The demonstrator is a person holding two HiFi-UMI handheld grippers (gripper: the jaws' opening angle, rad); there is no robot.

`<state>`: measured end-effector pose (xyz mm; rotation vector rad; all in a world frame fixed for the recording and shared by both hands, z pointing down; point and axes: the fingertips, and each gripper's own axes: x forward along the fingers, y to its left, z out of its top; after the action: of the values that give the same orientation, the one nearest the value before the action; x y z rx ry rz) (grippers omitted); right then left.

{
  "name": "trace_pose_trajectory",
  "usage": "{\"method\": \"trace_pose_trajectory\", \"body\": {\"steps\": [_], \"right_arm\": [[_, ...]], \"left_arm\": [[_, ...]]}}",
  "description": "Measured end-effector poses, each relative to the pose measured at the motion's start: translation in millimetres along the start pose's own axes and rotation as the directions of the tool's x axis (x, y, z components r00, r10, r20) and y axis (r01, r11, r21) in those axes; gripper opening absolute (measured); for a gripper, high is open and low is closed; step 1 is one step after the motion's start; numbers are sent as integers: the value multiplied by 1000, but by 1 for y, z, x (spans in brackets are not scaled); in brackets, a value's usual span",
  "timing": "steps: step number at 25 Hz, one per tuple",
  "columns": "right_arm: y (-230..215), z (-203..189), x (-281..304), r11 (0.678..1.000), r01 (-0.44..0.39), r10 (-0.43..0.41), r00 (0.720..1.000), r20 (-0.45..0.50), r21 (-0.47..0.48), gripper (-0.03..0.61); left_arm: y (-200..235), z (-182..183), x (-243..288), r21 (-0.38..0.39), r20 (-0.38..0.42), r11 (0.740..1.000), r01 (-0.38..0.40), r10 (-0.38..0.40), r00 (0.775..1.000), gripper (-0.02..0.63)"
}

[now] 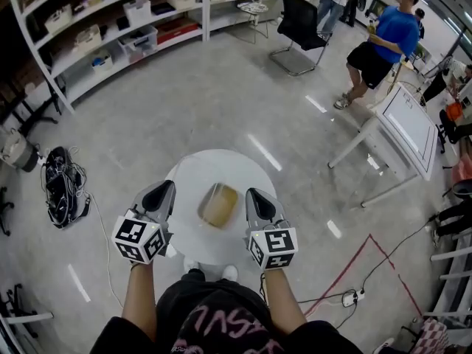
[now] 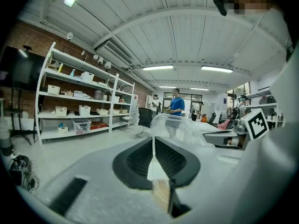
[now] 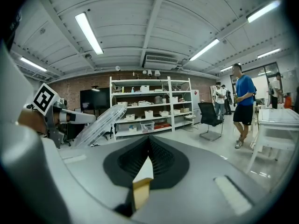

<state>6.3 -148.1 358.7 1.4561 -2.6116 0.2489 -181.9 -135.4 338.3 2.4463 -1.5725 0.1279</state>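
Straight down we go: a round white table [image 1: 210,167], and at its middle a clear plastic box with something tan inside [image 1: 220,205]. The left gripper [image 1: 162,195] sits just left of the box and the right gripper [image 1: 255,200] just right, both apart from it, tips pointing away from the person. Beyond them are white shelving [image 1: 110,21], a black office chair [image 1: 302,24] and a bystander in a blue shirt [image 1: 383,39].

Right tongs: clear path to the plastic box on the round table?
Probably yes. The right tongs hang just beside the plastic box on the round table, with nothing between them, though they look shut.
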Motion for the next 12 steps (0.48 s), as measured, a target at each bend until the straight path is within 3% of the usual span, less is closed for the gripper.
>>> {"method": "trace_pose_trajectory", "body": {"steps": [12], "right_arm": [[-3,-1,-4,1000,15,-15,1000,1,8,11]], "left_arm": [[-1,0,0,6,-5,1000,7,-7,1000,15]]}}
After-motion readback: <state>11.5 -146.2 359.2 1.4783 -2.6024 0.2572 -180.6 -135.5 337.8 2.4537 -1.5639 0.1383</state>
